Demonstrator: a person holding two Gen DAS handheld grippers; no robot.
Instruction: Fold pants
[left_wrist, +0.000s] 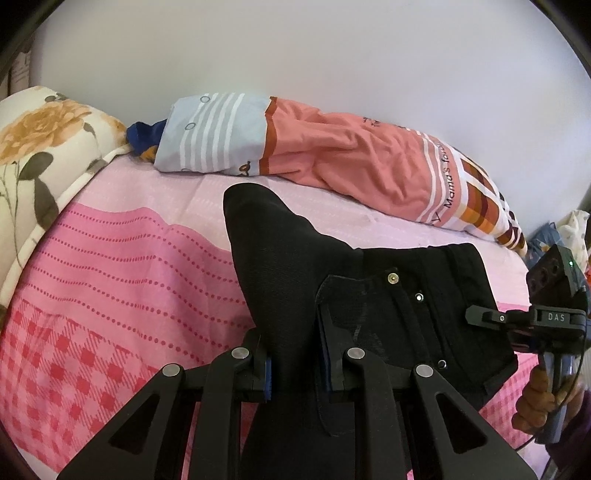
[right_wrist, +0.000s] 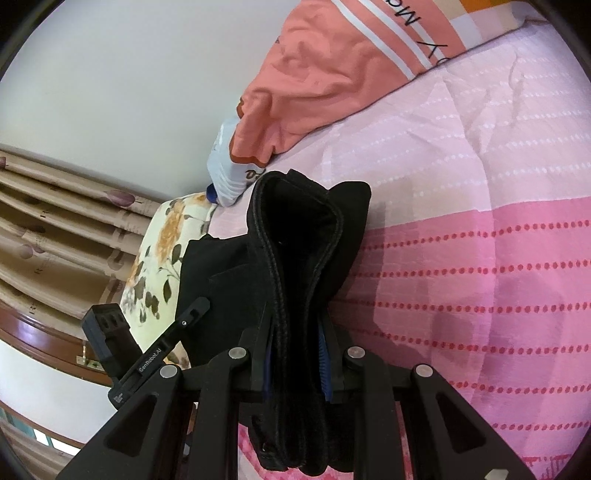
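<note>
Black pants hang bunched over the pink bed, gripped at two places. My left gripper is shut on a fold of the black cloth, which rises in a peak beyond its fingers. To the right the waistband with a metal button stretches toward my right gripper, held by a hand. In the right wrist view my right gripper is shut on the doubled waistband of the pants, its blue pads pressing both sides. My left gripper shows at the left, against the cloth.
A pink dotted and checked bedsheet covers the bed. An orange and pale blue pillow lies along the wall at the back. A floral quilt is piled at the left. Beige curtains hang beyond the bed.
</note>
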